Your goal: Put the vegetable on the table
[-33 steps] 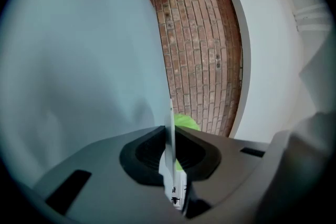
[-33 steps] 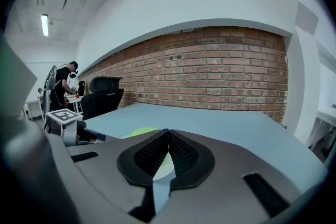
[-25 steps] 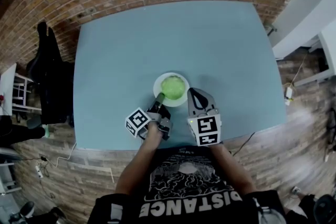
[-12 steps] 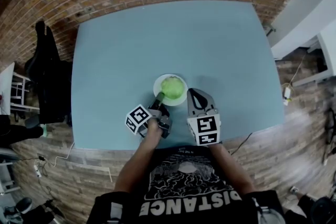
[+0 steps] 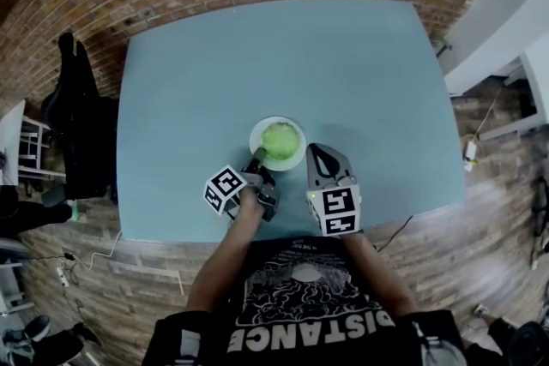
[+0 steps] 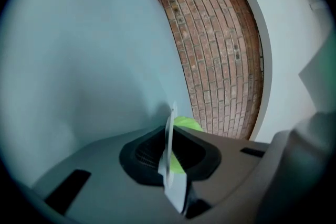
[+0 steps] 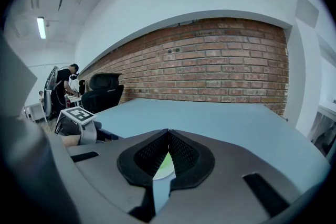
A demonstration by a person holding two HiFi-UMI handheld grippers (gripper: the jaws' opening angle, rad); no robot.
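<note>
On a white plate (image 5: pixel 256 134) near the 6 o'clock edge of a blue table (image 5: pixel 257 56), a pale green leafy vegetable (image 5: pixel 280 138) sits heaped at the dish's centre, not yet set down on the tabletop itself. The left gripper (image 5: pixel 257 160) reaches in from the plate's 7 o'clock side, its dark jaws pinching the thin white rim, with the green showing just past them in the left gripper view. The right gripper (image 5: pixel 314 155) lies just beside the plate at about 4 o'clock, its jaw tips pressed together on nothing; whether it touches the rim cannot be told. Each tool carries a cube with square markers, the left cube (image 5: pixel 225 190) and the right cube (image 5: pixel 336 213) close to the person's torso. A brick wall (image 7: pixel 220 71) stands beyond the table at 12 o'clock, and a black office chair (image 5: pixel 81 124) stands off it at 9 o'clock.
</note>
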